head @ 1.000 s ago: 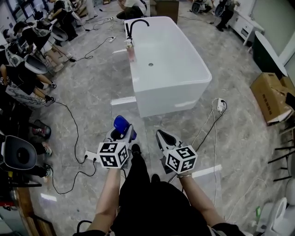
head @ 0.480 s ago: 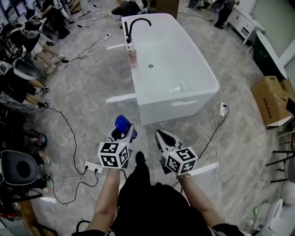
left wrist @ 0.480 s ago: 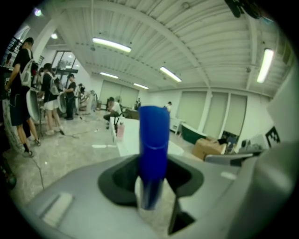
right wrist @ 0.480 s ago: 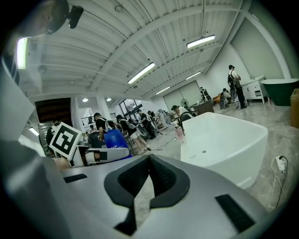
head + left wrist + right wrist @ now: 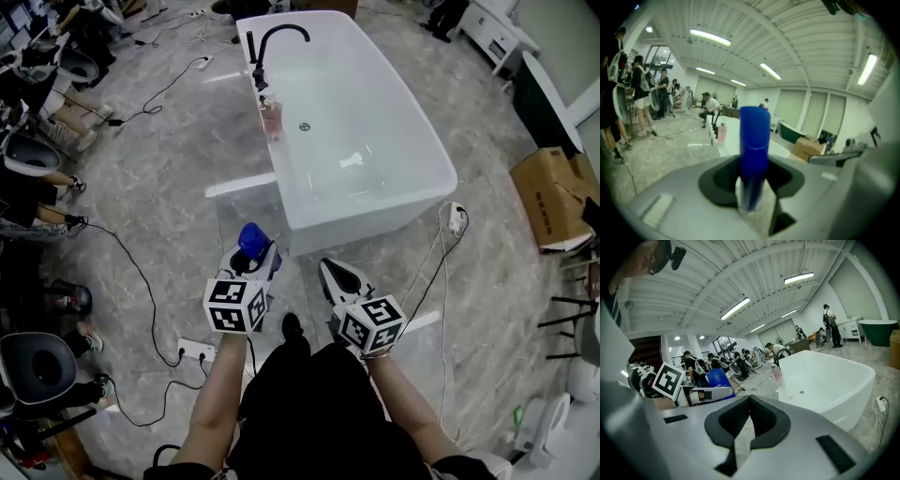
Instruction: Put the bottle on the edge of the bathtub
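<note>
My left gripper is shut on a blue-capped bottle, which stands upright between its jaws; in the left gripper view the bottle fills the middle. My right gripper is shut and holds nothing, its pads meeting. The white bathtub lies just ahead of both grippers on the floor, with a black tap at its far left rim. A pink bottle stands on the tub's left edge below the tap. The tub also shows in the right gripper view.
Cables and a power strip lie on the marble floor at left. Another plug and cable lie right of the tub. Cardboard boxes stand at right. Seated people and chairs line the left side.
The bathtub has come closer in the head view as I walk toward it. Both grippers keep their pose, the left still holding the bottle.
</note>
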The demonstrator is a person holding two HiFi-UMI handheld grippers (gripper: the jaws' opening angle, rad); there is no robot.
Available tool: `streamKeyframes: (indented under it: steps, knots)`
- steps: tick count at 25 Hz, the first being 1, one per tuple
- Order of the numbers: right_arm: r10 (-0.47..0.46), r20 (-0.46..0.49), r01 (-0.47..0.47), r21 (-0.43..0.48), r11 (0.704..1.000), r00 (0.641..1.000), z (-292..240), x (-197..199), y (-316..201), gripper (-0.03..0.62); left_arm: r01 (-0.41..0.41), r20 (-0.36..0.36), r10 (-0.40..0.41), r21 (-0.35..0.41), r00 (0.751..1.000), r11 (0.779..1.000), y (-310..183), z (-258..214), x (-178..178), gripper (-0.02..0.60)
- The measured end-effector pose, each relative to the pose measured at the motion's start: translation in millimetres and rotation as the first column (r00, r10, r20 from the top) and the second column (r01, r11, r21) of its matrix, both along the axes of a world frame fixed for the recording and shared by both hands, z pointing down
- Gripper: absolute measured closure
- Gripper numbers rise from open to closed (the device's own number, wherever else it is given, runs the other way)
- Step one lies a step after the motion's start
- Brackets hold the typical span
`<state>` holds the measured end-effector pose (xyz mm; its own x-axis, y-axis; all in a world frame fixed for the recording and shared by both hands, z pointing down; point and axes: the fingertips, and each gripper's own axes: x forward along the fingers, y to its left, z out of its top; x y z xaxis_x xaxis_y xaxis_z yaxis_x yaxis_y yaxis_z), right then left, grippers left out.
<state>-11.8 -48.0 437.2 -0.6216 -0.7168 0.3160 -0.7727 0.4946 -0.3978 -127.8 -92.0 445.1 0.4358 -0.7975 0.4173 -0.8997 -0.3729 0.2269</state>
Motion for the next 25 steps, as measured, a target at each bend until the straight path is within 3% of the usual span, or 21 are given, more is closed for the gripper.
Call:
streamKeyframes:
  steps: [9,25]
  knots:
    - [0.03,-0.013,-0.031,-0.039,0.999,0.999,16,11,-49,0.592,-0.034,0.045,0.034,0.005,0.998,0.999,-63,31,14,0.42]
    - [-0.023,-0.027,0.02,-0.104,0.994,0.999,68,27,-141,0.592,-0.051,0.092,0.05,0.009,0.994,0.999,-165,101,51,0.42]
